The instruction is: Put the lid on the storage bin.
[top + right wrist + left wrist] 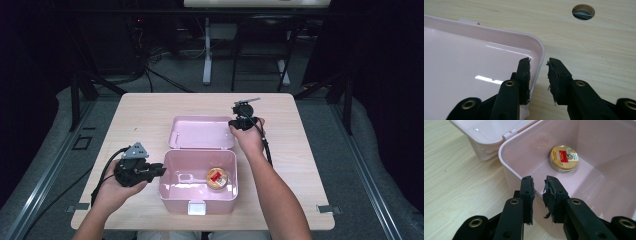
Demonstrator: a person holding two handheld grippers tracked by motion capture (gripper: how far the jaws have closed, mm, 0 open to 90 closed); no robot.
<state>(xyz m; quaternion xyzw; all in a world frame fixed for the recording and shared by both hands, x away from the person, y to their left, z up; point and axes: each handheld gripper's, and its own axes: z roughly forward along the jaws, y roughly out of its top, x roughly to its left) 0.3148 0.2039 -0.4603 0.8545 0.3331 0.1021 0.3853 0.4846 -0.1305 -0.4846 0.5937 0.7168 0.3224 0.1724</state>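
Note:
A pink box stands open on the table, its lid laid flat behind it. A round gold tin with a red label lies inside at the right; in the left gripper view the tin rests on the box floor. My left gripper is at the box's left wall. In its own view the left gripper is shut on that wall of the box. My right gripper is at the lid's right corner. In its view the right gripper straddles the lid rim, with a gap left at the outer pad.
The wooden table has bare room left and right of the box. A round cable hole lies in the tabletop beyond the lid corner. A white latch sits on the box front. Stands and cables are on the floor behind.

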